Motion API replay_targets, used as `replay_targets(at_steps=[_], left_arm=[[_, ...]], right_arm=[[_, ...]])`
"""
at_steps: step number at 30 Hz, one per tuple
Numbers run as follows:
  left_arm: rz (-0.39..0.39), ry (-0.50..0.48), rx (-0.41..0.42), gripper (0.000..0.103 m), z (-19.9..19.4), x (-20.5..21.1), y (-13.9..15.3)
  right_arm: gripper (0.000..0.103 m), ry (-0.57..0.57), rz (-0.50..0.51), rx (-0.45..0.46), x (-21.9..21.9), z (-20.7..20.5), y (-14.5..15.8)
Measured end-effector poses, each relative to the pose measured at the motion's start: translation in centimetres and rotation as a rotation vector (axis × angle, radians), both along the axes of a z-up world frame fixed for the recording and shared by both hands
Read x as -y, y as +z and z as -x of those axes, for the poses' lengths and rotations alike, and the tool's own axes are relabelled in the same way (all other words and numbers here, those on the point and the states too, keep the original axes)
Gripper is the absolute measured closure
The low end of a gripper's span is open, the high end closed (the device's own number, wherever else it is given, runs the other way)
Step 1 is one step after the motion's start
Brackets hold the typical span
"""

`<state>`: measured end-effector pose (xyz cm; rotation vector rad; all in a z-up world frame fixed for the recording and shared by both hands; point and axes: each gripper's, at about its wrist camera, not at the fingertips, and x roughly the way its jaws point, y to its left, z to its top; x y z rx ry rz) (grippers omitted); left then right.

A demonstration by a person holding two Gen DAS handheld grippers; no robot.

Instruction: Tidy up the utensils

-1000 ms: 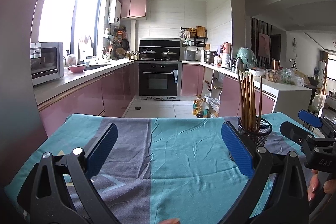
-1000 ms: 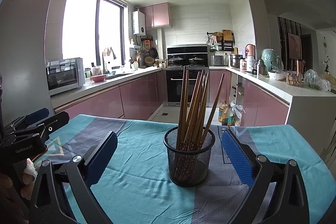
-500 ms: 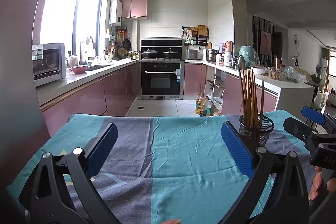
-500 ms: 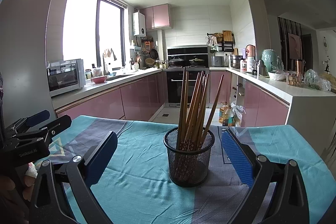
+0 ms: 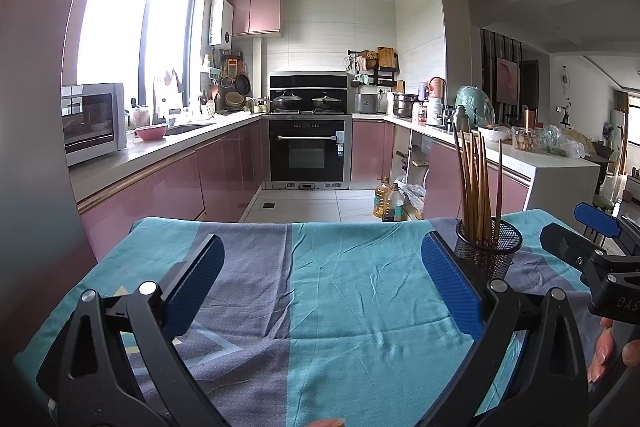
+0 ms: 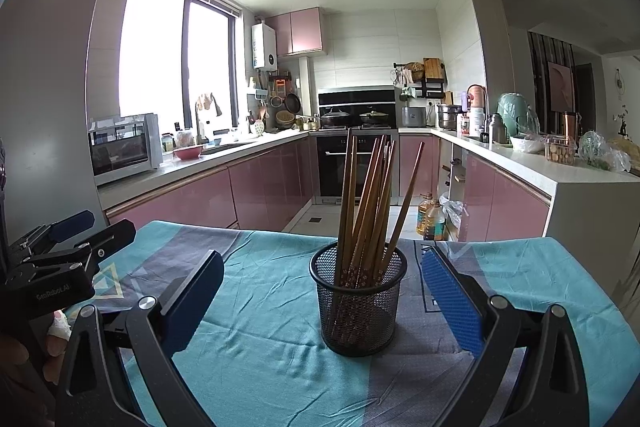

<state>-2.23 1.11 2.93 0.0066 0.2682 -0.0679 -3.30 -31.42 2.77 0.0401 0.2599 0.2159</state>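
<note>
Right wrist view puts the mesh holder (image 6: pixel 359 301) dead ahead of my right gripper (image 6: pixel 320 301), centred between its jaws, which stand wide apart and hold nothing. The chopsticks (image 6: pixel 370 203) stand nearly upright in it, fanning slightly. My left gripper (image 5: pixel 320 291), jaws also apart and empty, sees that holder (image 5: pixel 489 251) off to its right on the table (image 5: pixel 340 267), so I judge the right the nearer.
</note>
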Motion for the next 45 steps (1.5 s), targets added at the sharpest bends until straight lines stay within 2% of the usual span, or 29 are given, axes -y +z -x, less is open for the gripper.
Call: replay_targets(at_steps=[45], left_arm=[[0.006, -0.005, -0.01, 0.006, 0.0, 0.03, -0.36]], right_arm=[[0.007, -0.001, -0.006, 0.001, 0.04, -0.11, 0.18]])
